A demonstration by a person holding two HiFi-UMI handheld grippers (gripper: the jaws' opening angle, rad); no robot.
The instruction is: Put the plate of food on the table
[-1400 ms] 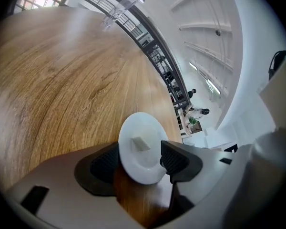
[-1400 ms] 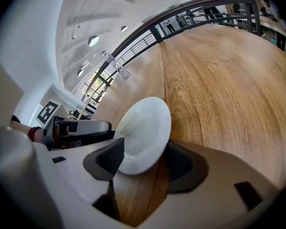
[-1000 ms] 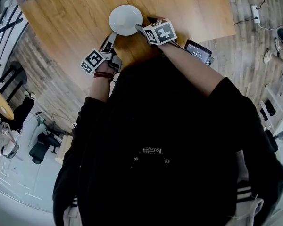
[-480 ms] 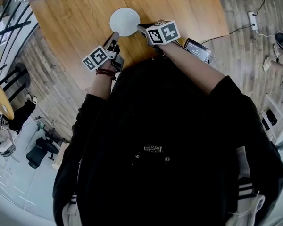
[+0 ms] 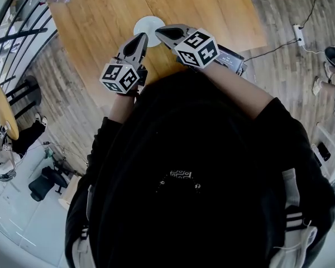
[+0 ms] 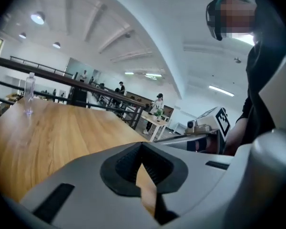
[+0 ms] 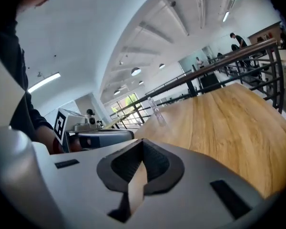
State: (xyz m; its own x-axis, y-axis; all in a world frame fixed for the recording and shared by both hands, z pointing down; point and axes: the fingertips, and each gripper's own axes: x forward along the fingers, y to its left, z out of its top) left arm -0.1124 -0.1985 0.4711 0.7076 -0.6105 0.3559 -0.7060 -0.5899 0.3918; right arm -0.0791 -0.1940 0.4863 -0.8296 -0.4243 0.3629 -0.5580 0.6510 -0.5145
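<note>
The round, plain white plate [image 5: 148, 23] is sitting flat on the wooden table [image 5: 212, 10]; left claw [image 5: 142, 37] and right claw [image 5: 158, 30] are hovering over its near rim, both pinched closed and empty.

- Plate [image 5: 148, 22]: on table [image 5: 100, 21], near its front edge.
- Left gripper [image 5: 142, 37], right gripper [image 5: 159, 30]: side by side, before the plate.
- Bottle [image 6: 29, 93]: on table, far left corner.
- Device [image 5: 233, 58]: table's front right edge.

Round white plate [image 5: 146, 23] lies flat on wooden table [image 5: 212, 10].
</note>
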